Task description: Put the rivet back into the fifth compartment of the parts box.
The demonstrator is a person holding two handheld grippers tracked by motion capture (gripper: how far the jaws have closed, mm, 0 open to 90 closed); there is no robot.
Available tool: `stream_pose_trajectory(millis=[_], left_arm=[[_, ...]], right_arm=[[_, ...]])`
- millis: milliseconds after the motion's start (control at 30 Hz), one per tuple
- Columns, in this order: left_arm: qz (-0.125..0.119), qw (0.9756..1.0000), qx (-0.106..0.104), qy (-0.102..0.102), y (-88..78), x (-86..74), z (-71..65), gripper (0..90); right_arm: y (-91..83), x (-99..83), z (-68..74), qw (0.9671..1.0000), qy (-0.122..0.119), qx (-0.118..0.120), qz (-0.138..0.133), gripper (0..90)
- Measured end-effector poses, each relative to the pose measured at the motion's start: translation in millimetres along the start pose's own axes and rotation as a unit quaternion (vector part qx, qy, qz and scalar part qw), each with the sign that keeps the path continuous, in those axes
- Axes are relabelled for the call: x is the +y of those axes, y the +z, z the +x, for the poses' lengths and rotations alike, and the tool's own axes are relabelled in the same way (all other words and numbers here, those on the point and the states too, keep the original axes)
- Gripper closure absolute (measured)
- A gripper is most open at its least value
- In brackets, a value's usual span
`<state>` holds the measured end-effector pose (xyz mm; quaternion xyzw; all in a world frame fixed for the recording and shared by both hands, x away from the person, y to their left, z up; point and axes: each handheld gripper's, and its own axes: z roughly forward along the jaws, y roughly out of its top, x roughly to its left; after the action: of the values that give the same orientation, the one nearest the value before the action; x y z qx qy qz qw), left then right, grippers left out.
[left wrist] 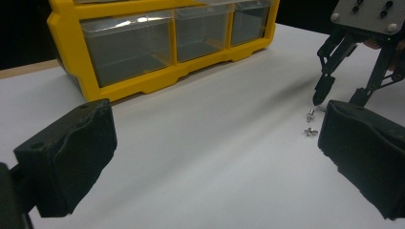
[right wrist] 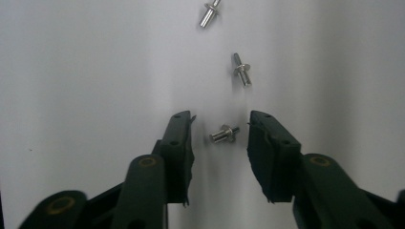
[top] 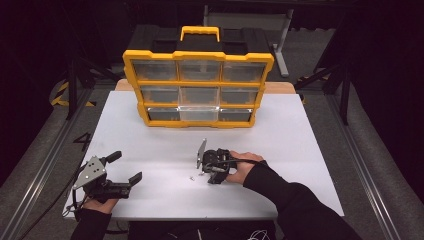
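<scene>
With the small metal pin lying on the white counter between the right claw's still-unclenched pads, squeeze gently and squarely so it doesn't skid, while the left claw idles gaping, holding nothing.

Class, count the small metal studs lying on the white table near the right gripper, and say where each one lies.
3. One stud lies between the right gripper jaws, untouched. A second lies just beyond the jaw tips, a third farther out. More may be hidden.
</scene>
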<state>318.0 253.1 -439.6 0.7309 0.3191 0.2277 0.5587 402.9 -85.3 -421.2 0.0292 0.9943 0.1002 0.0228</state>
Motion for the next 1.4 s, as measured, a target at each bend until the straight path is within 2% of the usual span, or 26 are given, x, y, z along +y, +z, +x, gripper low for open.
stream_pose_trajectory(millis=[233,433,733,1067,1400], left_arm=[[0.001,1.0000,-0.001,0.001,-0.2,0.1,0.0,0.2],[0.000,1.0000,-0.001,0.001,-0.2,0.2,0.1,0.3],[0.000,1.0000,-0.001,0.000,0.1,0.1,-0.2,0.2],[0.001,1.0000,-0.001,-0.001,-0.2,0.0,0.4,0.3],[0.000,1.0000,0.002,-0.002,-0.3,-0.3,0.6,0.3]], right_arm=[[0.3,0.7,-0.2,1.0000,-0.002,0.001,0.006,77.6],[-9.2,-0.6,-1.6,1.0000,0.003,0.002,-0.008,78.2],[-49.4,6.9,-2.0,0.9992,-0.010,-0.008,-0.037,78.2],[-89.8,17.7,-10.3,0.9987,-0.012,-0.020,-0.045,78.2],[-120.3,27.3,-20.9,0.9980,-0.011,-0.030,-0.054,78.2]])
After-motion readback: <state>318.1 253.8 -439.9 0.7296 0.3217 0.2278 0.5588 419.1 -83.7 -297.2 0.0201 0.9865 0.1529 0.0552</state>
